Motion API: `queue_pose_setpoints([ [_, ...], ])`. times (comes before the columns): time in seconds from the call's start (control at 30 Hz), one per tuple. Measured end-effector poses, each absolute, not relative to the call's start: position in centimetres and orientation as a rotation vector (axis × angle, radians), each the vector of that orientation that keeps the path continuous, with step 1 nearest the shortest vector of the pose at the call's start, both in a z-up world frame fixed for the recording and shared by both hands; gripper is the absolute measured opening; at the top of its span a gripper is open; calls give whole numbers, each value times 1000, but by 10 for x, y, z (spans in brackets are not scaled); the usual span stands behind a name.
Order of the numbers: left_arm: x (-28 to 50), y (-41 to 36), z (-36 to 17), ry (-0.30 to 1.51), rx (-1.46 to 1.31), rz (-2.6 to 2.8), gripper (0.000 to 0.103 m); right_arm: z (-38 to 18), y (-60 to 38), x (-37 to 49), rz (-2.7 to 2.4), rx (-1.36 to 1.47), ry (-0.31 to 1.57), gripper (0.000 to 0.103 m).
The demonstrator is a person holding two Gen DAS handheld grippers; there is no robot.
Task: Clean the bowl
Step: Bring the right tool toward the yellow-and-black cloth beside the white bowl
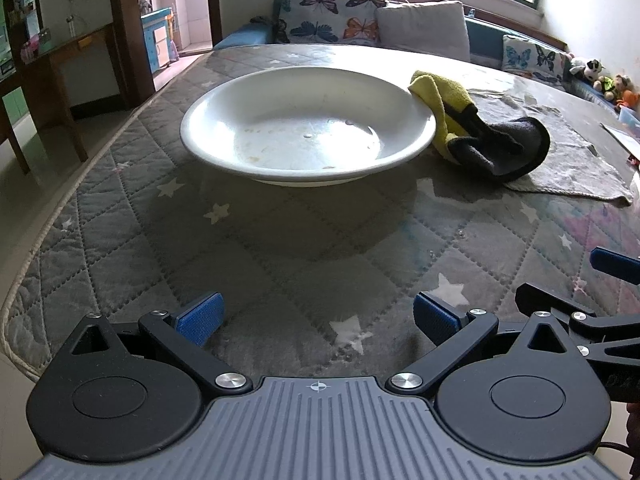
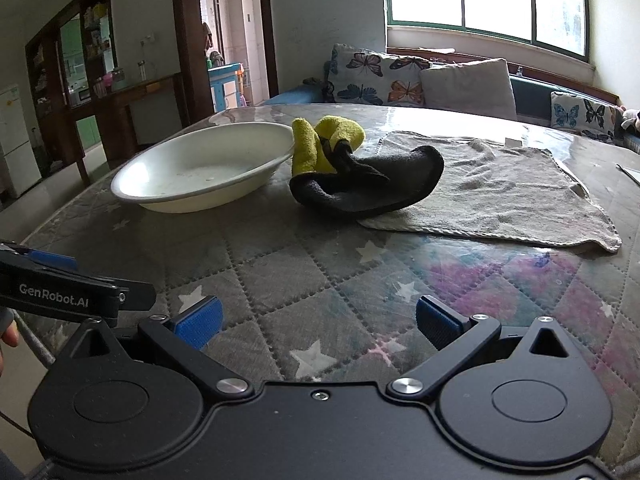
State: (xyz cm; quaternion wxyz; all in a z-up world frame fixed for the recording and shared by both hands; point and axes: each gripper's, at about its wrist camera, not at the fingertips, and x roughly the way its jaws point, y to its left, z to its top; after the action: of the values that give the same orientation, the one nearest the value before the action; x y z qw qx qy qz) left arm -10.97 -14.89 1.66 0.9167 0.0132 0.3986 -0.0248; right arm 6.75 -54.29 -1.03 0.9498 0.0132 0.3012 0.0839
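A wide white bowl (image 1: 308, 128) (image 2: 204, 166) with small stains and water drops inside sits on the quilted table cover. A crumpled yellow and dark grey cloth (image 1: 488, 132) (image 2: 360, 172) lies against its right rim. My left gripper (image 1: 318, 318) is open, low over the cover, well short of the bowl and facing it. Open too is my right gripper (image 2: 318, 320), near the table's front edge, with the cloth ahead of it. Nothing sits between either pair of blue pads. The right gripper's fingers (image 1: 612, 264) show at the left view's right edge.
A flat grey towel (image 2: 492, 196) (image 1: 560, 152) is spread right of the cloth, partly under it. The round table's edge (image 1: 52, 220) curves along the left. Behind the table are a sofa with butterfly cushions (image 2: 380, 76), a wooden desk (image 1: 60, 68) and a doorway.
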Motion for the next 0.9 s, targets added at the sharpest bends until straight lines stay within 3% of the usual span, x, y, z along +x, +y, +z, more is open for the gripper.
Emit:
queue_pose_setpoints([
  [0.9,-83,-158,18,865,18,-48,102,-8,-543,89,171,16,648,103],
])
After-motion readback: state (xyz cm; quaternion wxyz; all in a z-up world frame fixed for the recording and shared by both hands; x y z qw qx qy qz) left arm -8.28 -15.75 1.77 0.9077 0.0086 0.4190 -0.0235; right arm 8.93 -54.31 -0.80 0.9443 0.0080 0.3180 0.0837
